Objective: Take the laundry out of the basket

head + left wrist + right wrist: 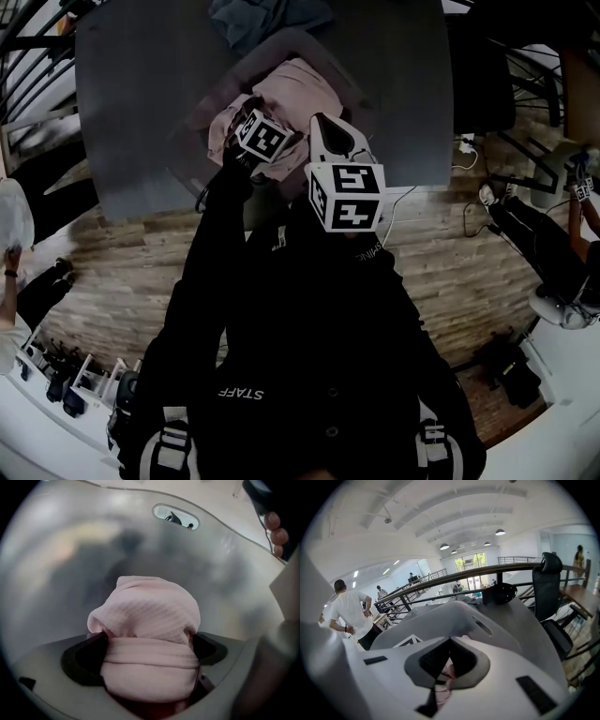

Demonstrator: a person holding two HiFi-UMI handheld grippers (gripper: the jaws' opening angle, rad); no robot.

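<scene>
Well, pink garment (150,620) inside grey basket (225,573)

Pink laundry (292,86) in grey basket (330,52) on dark table (141,112)

— What are we seeing beyond the job itself?

— We are looking at a grey table (131,112) filling the top of the head view, and wood flooring (122,272) spreading below it.

— And at the right edge?

— We are seeing a white cable (466,148) lying there, beside a person in dark trousers (544,248).

— In the right gripper view?

— We are watching a person in a white shirt (349,613) standing at the left. A dark railing (440,583) is crossing the middle, a black office chair (548,592) is standing at the right, and ceiling lamps (500,532) are glowing above.
</scene>
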